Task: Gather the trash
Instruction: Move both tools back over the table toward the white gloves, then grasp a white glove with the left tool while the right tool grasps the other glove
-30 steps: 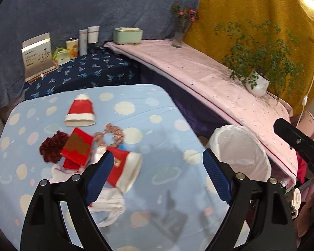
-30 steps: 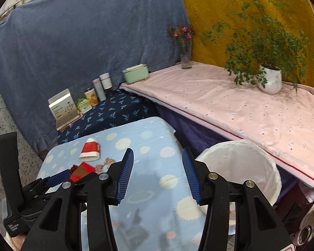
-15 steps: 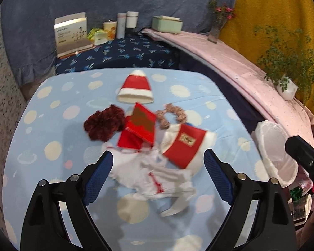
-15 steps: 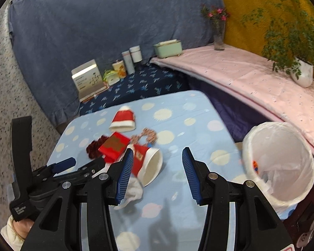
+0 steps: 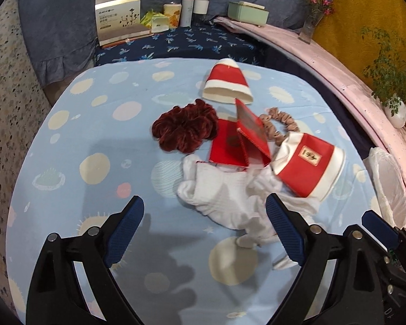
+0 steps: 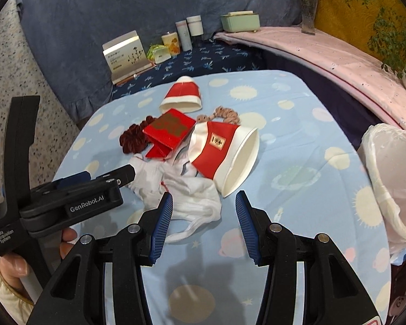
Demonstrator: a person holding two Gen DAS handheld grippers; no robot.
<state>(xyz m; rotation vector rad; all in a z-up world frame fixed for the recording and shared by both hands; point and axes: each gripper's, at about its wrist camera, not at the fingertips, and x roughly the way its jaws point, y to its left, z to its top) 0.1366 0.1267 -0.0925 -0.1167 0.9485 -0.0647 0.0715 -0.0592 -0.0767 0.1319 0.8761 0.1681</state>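
On the blue spotted tablecloth (image 5: pixel 94 135) lies a heap: a tipped red-and-white paper cup (image 5: pixel 308 165) (image 6: pixel 219 149), a second such cup (image 5: pixel 227 84) (image 6: pixel 182 94) farther back, a red box (image 5: pixel 235 146) (image 6: pixel 170 130), a dark red scrunchie (image 5: pixel 184 127), a pinkish scrunchie (image 5: pixel 281 124) and a crumpled white cloth (image 5: pixel 224 189) (image 6: pixel 192 195). My left gripper (image 5: pixel 203 208) hovers just short of the cloth, jaws opening, nothing pressed between them. My right gripper (image 6: pixel 203 200) stands half open over the cloth's near edge, gripping nothing. The bag-lined bin (image 6: pixel 392 168) stands at the table's right.
A navy-covered bench (image 5: pixel 189 43) behind the table carries a carton, cans and bottles. A pink-covered ledge (image 6: pixel 324 51) along the right holds a green box, a flower vase and a potted plant. A hand (image 6: pixel 13 265) grips the left tool's handle.
Both views have swung from the bin side toward the heap and dropped closer to it. The left jaws stand a little wider; the right jaws look unchanged.
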